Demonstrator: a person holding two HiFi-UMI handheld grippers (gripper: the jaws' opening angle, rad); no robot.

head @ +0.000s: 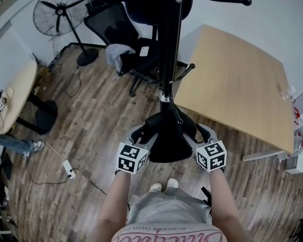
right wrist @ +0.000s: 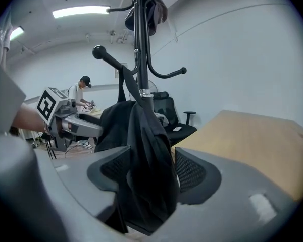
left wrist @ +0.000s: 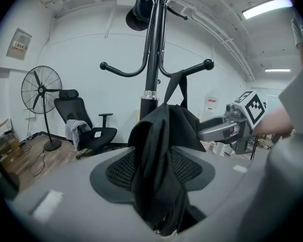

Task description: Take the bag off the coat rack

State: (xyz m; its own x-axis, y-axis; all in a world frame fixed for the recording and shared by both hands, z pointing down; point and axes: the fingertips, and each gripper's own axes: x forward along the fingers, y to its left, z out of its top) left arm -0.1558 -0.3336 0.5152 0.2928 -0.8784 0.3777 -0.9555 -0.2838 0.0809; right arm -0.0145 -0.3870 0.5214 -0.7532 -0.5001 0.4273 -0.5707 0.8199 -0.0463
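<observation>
Wood floor (head: 91, 130) below coat rack (head: 167, 59), left gripper (head: 141, 137) and right gripper (head: 204, 135) jaws closing around black bag (head: 169, 137)

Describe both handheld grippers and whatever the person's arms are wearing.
The left gripper and right gripper match: grey plastic bodies, broad rounded jaws lined with black mesh-textured pads, and a white cube with black square markers on each. No cables show. The forearms are bare, no sleeves in view. Both grippers' jaws are closing, with the black fabric bag between them.
</observation>
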